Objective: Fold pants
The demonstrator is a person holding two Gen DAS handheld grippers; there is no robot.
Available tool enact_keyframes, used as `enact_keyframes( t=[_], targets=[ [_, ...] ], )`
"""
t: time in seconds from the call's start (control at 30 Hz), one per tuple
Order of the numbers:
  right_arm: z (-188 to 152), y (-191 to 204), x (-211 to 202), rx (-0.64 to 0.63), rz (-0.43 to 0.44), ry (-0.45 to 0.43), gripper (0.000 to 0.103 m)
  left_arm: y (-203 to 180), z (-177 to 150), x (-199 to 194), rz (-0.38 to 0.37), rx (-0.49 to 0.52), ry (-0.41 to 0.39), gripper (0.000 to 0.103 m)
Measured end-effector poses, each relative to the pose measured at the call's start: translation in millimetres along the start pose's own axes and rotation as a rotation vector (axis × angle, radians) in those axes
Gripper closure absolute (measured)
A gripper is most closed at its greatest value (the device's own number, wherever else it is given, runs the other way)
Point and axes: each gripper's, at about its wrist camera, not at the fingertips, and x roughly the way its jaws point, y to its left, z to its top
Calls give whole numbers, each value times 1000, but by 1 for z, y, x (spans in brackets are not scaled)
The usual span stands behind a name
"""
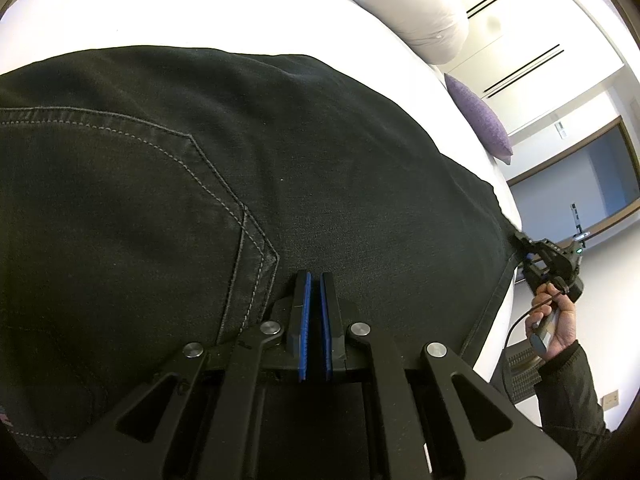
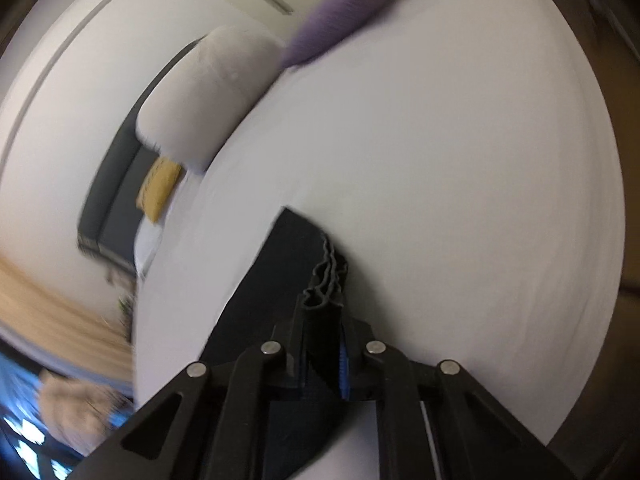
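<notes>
Black denim pants (image 1: 248, 184) lie spread on a white bed (image 1: 200, 12), a back pocket with grey stitching at the left. My left gripper (image 1: 315, 280) rests on the seat area beside the pocket corner, jaws nearly closed with a thin gap and nothing visibly between them. My right gripper (image 2: 322, 308) is shut on a bunched leg hem of the pants (image 2: 280, 264) and holds it over the bed; it also shows in the left wrist view (image 1: 524, 242) at the pants' far right end.
A grey pillow (image 1: 408, 4) and a purple cushion (image 1: 478, 120) lie at the head of the bed. The bed's right edge drops to the floor near a vent (image 1: 520, 376). The right wrist view is motion-blurred, with a dark headboard (image 2: 116, 184).
</notes>
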Motion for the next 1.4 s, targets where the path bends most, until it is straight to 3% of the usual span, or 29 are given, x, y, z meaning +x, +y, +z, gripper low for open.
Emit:
enact_keyframes(
  t=[0.13,0.2,0.3,0.33,0.4,0.47,0.63,0.83,0.9,0.93,0.97,1.0,1.13,1.33,1.4],
  targets=[
    [-22,67,-3,-311,-77,6,91,0,0,0,-1,-2,-1,98],
    [-52,112,1,-554,-132,35,91,0,0,0,-1,-2,-2,98],
    [-142,176,13,-1135,-263,85,91,2,1,0,-6,-8,-2,98],
    [-168,183,22,-1271,-299,132,91,2,2,0,-9,-11,-2,98],
    [-198,185,38,-1391,-340,210,91,3,3,0,-16,-20,-2,98],
    [-212,180,51,-1411,-384,223,91,5,5,-1,-27,-34,-1,98],
    [-209,182,46,-1376,-389,178,91,1,16,-11,-16,-99,21,98],
    [-214,198,20,-1354,-352,72,91,-23,35,-13,-239,-169,32,93],
    [-221,207,14,-1360,-336,51,91,-26,41,-4,-310,-212,54,78],
    [-228,214,9,-1372,-327,38,91,-27,43,2,-337,-237,63,52],
    [-234,219,5,-1382,-320,25,91,-27,45,7,-358,-263,71,19],
    [-239,221,2,-1384,-310,17,91,-24,47,12,-377,-299,70,11],
    [-264,235,-11,-1413,-269,7,91,-15,51,27,-451,-414,104,10],
    [-297,248,-17,-1466,-220,18,91,-13,69,33,-477,-397,143,10],
    [-307,251,-20,-1475,-207,18,91,-11,76,34,-453,-386,163,10]
  ],
)
